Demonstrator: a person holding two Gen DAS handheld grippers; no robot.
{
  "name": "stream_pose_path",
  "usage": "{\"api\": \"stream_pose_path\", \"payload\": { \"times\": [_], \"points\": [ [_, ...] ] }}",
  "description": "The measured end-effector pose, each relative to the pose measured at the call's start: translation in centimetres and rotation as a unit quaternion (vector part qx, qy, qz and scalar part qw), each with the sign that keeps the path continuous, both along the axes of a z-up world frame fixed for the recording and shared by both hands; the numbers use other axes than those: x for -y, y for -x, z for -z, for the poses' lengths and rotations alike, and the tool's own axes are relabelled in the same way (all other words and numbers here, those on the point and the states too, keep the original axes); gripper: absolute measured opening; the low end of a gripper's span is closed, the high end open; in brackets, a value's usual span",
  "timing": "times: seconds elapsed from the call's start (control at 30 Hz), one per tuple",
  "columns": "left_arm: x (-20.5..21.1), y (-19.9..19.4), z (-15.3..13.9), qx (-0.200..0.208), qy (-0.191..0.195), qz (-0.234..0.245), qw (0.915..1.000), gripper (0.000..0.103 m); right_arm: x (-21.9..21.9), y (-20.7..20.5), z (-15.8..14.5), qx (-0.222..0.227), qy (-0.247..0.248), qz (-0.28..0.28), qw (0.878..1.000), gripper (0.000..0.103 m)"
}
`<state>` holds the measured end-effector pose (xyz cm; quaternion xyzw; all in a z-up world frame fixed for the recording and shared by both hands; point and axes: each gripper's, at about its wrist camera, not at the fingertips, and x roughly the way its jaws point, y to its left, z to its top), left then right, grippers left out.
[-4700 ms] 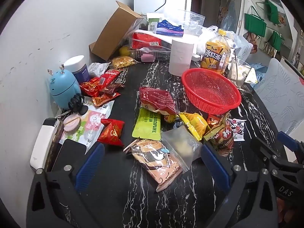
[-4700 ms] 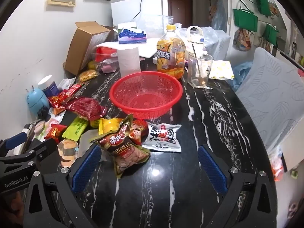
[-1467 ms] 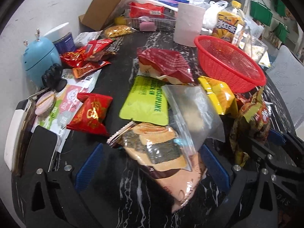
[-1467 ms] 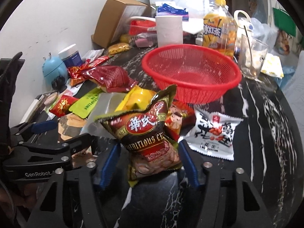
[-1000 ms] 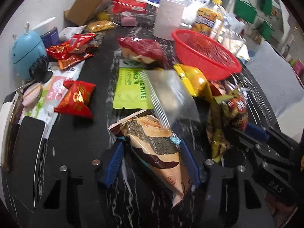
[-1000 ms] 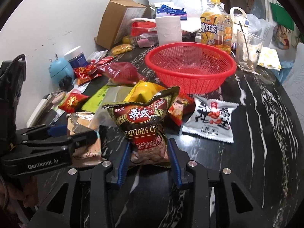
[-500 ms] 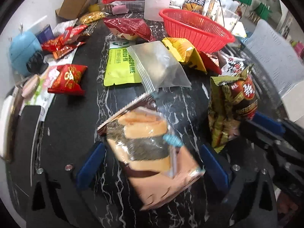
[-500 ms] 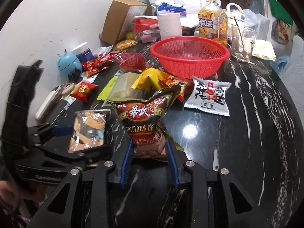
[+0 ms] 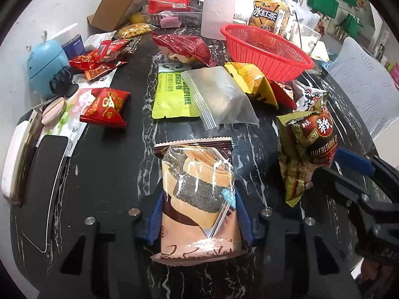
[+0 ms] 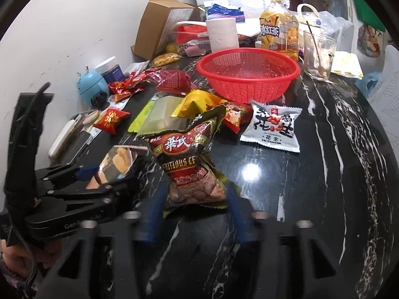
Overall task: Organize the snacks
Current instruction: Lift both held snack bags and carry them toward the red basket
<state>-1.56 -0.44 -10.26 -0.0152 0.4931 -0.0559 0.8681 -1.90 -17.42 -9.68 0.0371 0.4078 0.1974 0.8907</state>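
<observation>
My left gripper (image 9: 198,214) is clenched on the seaweed pack (image 9: 199,194). My right gripper (image 10: 194,214) grasps the nut bag (image 10: 189,159), both packs held short of the red basket (image 10: 249,74).

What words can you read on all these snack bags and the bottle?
"NUTRITIOUS CE", cut off: dark snack bag in the right tool.
"冰红茶": iced tea bottle.
"花生": white peanut packet.
"CHECK-IN", "DISCIPLINE", partly covered: green pouch.
Pack in the left tool: print unreadable.
</observation>
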Motion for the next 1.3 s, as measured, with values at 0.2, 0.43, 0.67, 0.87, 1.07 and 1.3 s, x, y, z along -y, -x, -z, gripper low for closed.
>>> {"api": "stream_pose_path", "payload": {
  "times": [0.2,0.43,0.67,0.87,1.07,1.3],
  "points": [
    [-0.6,0.0,0.0,0.005,0.001,-0.007,1.0000,0.050,-0.8,-1.2,0.0,0.009,0.013,-0.008,1.000,0.069],
    [-1.3,0.0,0.1,0.009,0.004,-0.018,0.9998,0.050,-1.8,-2.5,0.7,-0.004,0.018,-0.020,1.000,0.058],
    [-0.8,0.6,-0.7,0.016,-0.001,-0.004,0.9999,0.050,-1.5,-1.8,0.8,0.000,0.018,-0.012,1.000,0.045],
    [0.0,1.0,-1.9,0.030,0.002,0.013,0.9995,0.050,-0.8,-1.1,0.7,-0.019,-0.003,-0.014,1.000,0.044],
    [0.9,0.8,-2.8,0.039,0.011,0.032,0.9987,0.050,0.0,-0.2,0.4,-0.032,-0.023,-0.012,0.999,0.044],
    [2.1,0.8,-4.9,0.068,0.015,0.051,0.9963,0.050,0.8,0.6,-0.6,-0.030,-0.035,-0.007,0.999,0.044]
  ]
}}
